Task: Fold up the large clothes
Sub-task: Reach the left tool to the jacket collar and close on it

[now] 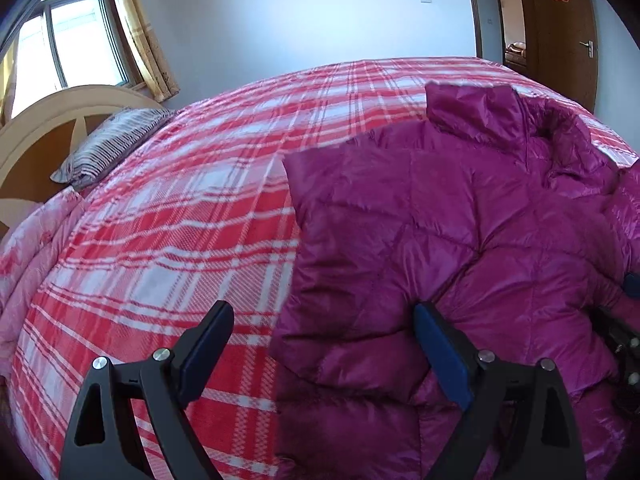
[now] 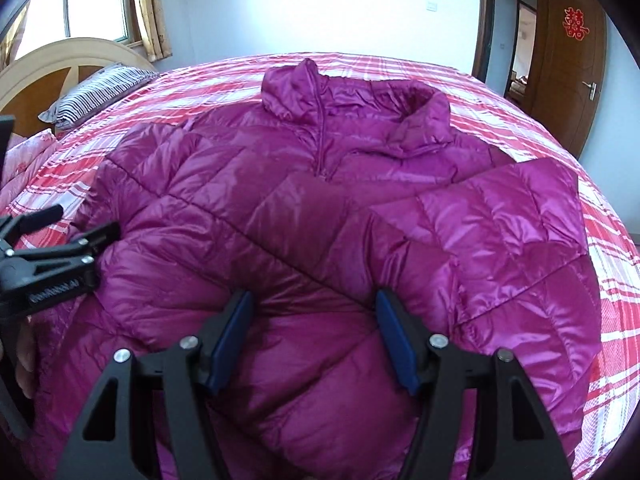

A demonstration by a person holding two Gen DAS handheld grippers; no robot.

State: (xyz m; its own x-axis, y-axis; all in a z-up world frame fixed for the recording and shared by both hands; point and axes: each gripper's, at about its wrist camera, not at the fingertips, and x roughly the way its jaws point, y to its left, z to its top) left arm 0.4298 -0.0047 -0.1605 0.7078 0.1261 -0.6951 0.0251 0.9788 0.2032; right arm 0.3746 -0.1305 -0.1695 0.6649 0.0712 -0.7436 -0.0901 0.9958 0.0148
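A: Where is the jacket (image 2: 304, 216) found?

B: It is spread on the checked bedcover (image 1: 168, 216), collar toward the far wall. Both sleeves are seen folded in across the front. Its lower hem is cut off by the bottom of both views.

A: How are the tongs set?

B: The left gripper (image 1: 320, 344) is held wide apart, one finger over the bedcover, the other over the jacket's edge. Nothing is pinched. The right gripper (image 2: 314, 334) is kept at a middling width, its jaws astride a puffed ridge of the jacket. Whether the blue pads (image 2: 394, 340) are pressed into the cloth or only laid against it cannot be told.

A: What else is obscured?

B: From the right wrist view, the left gripper is shown at the left edge, and behind it only part of a hand (image 2: 24, 360) is made out. The striped pillow (image 1: 112, 142) is partly clipped by the headboard (image 1: 36, 128). The doorway (image 1: 514, 28) beyond is too small to be read.
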